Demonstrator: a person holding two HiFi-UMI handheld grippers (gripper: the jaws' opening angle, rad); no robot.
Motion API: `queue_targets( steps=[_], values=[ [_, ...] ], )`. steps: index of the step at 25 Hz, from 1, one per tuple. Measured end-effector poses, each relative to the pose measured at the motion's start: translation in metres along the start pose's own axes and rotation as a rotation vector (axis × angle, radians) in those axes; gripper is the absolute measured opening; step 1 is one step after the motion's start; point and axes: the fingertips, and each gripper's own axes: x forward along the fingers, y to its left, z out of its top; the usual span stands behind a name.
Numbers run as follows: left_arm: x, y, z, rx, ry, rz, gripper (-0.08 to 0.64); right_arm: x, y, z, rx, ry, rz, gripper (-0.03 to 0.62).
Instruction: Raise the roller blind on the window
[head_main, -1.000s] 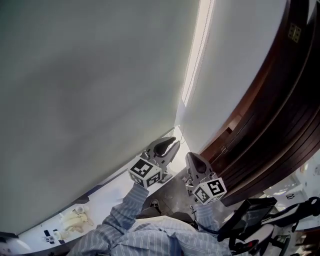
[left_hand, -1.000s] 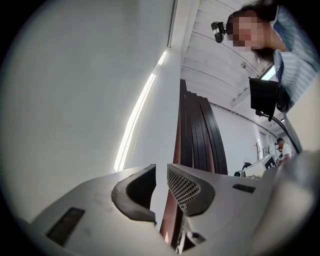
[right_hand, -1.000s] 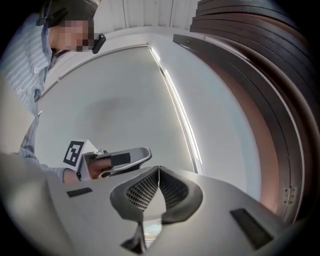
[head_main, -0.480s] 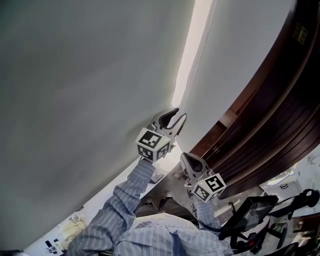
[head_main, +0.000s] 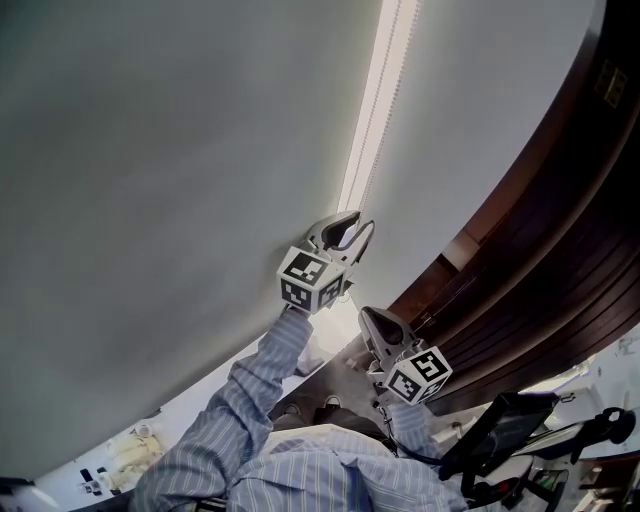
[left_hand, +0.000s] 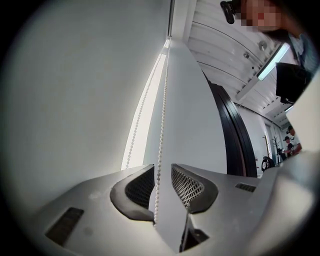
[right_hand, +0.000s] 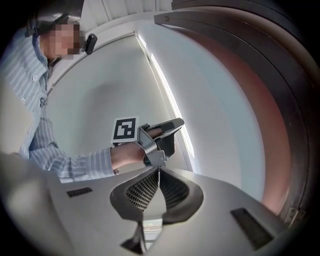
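The blind (head_main: 180, 150) hangs down over the window and fills the left of the head view. A bright gap (head_main: 375, 90) runs between its edge and the pale wall (head_main: 470, 130), and dark woodwork (head_main: 560, 240) curves past on the right. The bead chain (left_hand: 162, 100) hangs along that gap. The person's left arm, in a striped sleeve (head_main: 240, 410), reaches up and forward. It holds the left gripper (head_main: 355, 225) close to the blind's edge, pointing slightly upward along the gap with its marker cube (head_main: 310, 280) toward the body. Its jaws have just been opening and stand apart. The chain runs straight down between them, close to one pad, but neither pad presses on it. The right gripper (head_main: 364, 313) sits lower and nearer the body, just below and to the right of the left one. It is held about level and aimed the same way. Its jaws are closed together, pinching a thin strand of the chain that rises from their tips toward the left gripper. The right gripper view shows the left hand (right_hand: 127, 155) wrapped around its handle directly above the closed jaws, and the two grippers are near each other but not touching.
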Motion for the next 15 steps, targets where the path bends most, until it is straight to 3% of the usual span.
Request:
queue_targets(
  steps=[2,4,8,12,15],
  values=[
    [-0.002,0.003,-0.002,-0.002,0.008,0.01,0.103,0.001,0.0,0.001,0.013,-0.007,0.014,0.006],
    [-0.006,0.006,-0.006,-0.007,0.023,0.006,0.014,0.003,0.001,0.006,0.001,-0.014,0.025,0.006],
    [-0.014,0.006,-0.018,-0.048,0.05,-0.009,0.006,0.005,0.0,0.027,-0.105,-0.025,0.017,0.006],
    [-0.029,0.003,-0.025,0.011,0.03,0.002,0.005,0.01,0.002,0.065,-0.149,-0.066,0.029,0.006],
    [-0.039,-0.004,-0.024,0.023,0.021,0.001,0.005,0.021,0.007,0.098,-0.265,-0.076,0.043,0.008]
  ],
)
